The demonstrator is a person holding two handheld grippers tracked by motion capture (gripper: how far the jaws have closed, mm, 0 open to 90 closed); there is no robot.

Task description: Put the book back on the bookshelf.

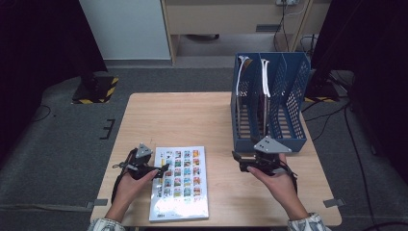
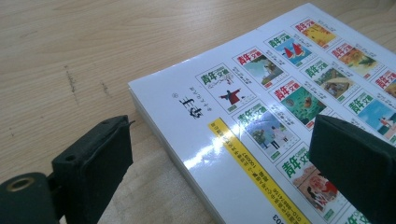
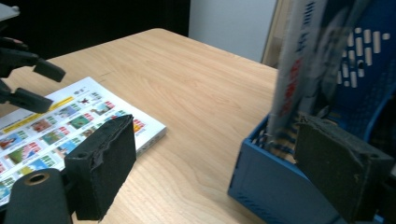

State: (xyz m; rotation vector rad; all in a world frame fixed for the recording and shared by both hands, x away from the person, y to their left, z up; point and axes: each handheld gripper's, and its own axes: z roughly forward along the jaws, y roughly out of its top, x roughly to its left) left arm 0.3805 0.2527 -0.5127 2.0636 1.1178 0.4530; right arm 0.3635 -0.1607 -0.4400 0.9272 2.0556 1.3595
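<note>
we hold a gripper in each hand at a wooden table (image 1: 192,115). our left gripper (image 1: 161,169) sits at the left edge of the book (image 1: 180,183), which lies flat on the near part of the table, cover up, showing rows of small coloured pictures. in the left gripper view the jaws stand apart, one over the bare wood beside the book's corner and one above the cover; the book (image 2: 261,116) is not pinched between them, so this gripper is released.

our right gripper (image 1: 240,161) is at the front of the blue rack (image 1: 288,96), which stands upright at the right side of the table, well apart from the book. the rack has several slots, and thin upright volumes (image 1: 263,77) already stand in the left ones. in the right gripper view the jaws are spread wide with nothing between them: one hangs over the wood near the book's corner (image 3: 140,126), the other is just in front of the rack's near corner (image 3: 275,182). whether that pad touches the rack we cannot tell. farther off in that view the left gripper (image 3: 37,84) shows above the book.
</note>
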